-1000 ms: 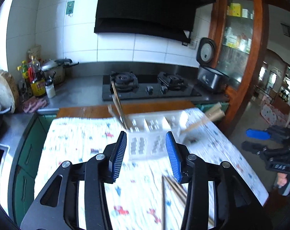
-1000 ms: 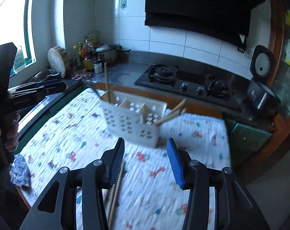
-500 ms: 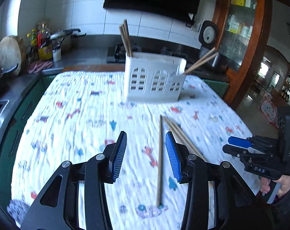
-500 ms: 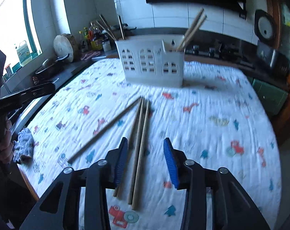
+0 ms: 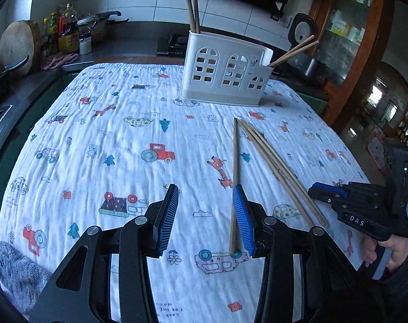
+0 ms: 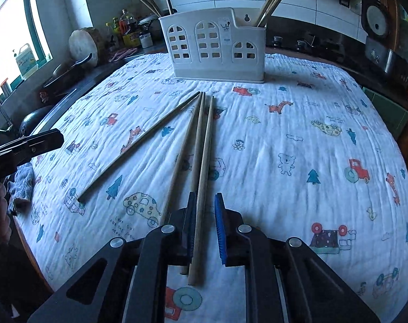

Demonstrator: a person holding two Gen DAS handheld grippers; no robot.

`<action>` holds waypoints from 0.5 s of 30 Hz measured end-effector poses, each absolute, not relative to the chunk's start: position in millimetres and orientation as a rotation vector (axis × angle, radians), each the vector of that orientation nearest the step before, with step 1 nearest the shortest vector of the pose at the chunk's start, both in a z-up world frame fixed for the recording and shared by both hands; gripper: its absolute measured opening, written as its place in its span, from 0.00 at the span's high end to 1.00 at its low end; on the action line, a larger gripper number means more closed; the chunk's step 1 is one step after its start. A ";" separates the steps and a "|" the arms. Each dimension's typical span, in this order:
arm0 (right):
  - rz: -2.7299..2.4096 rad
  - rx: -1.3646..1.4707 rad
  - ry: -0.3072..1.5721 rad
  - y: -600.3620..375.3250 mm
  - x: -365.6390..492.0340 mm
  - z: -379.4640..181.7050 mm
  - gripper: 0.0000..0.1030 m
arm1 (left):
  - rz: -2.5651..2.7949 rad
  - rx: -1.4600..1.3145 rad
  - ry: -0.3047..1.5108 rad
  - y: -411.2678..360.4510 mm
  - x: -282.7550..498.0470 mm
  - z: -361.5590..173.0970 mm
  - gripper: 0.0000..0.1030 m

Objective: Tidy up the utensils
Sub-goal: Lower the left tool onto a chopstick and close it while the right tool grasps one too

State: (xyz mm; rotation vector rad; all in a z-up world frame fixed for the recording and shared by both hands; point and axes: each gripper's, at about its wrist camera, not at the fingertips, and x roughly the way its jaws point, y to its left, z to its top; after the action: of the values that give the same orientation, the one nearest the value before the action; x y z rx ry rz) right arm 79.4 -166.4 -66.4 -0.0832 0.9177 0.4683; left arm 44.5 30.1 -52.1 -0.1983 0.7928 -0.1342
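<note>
Right wrist: jaws spread astride chopsticks pointing lengthwise toward caddy; left's spread.

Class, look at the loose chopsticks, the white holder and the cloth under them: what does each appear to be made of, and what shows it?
Chopsticks: probably wood or bamboo; matte tan, uniform sticks.
White holder: likely moulded plastic; smooth, slightly glossy walls with clean window-shaped cut-outs.
Cloth: woven fabric, perhaps cotton muslin; crinkled, matte, with printed cartoon vehicles and animals.
</note>
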 end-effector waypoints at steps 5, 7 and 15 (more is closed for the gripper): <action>0.464 -0.075 0.931 -166.6 81.0 -71.5 0.88 | -0.144 -0.196 0.797 27.6 43.3 -53.8 0.59; 0.464 -0.087 0.931 -165.1 80.6 -71.6 0.88 | -0.148 -0.196 0.797 27.1 43.2 -54.1 0.59; 0.463 -0.141 0.935 -158.5 76.3 -76.2 0.91 | -0.159 -0.199 0.814 24.2 44.1 -60.2 0.59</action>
State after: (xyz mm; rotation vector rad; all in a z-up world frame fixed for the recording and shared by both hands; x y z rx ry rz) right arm 76.3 -158.5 -76.2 -0.1409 0.9346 0.4633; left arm 44.1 24.2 -60.2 -0.1991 0.8136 -0.1595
